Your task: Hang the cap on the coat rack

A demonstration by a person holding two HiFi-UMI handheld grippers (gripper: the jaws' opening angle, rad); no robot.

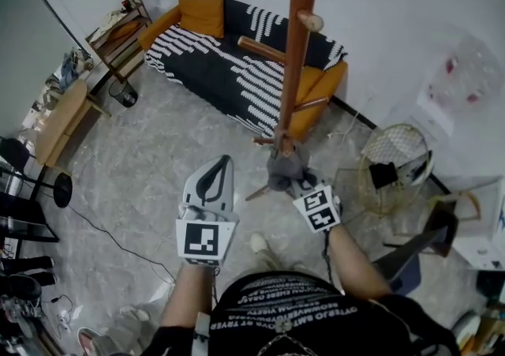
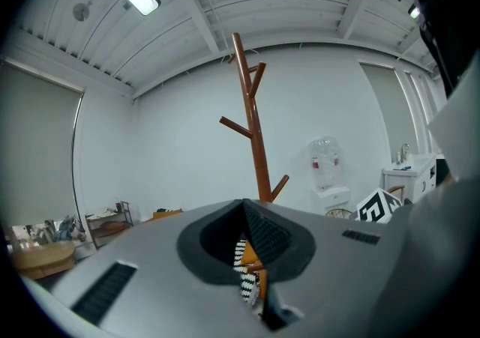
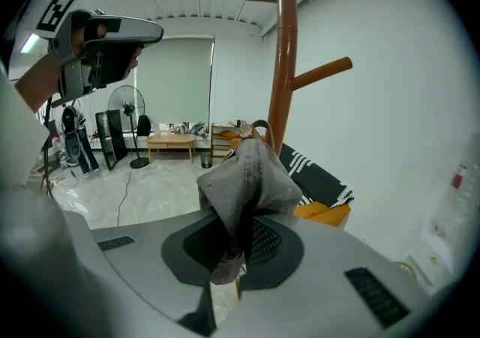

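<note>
Cap [image 3: 247, 179] pinched in the jaws of the right gripper [image 3: 234, 273], just beside the coat rack [image 3: 283, 67].
In the head view the grey cap sits at 6 o'clock of the rack's pole, near a low peg. The left gripper [image 1: 223, 163] is at 9 o'clock of the cap, its jaws pressed together on nothing.

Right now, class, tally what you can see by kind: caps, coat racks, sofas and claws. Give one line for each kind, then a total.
cap: 1
coat rack: 1
sofa: 1
claws: 2 (left claw, right claw)
Total: 5
</note>
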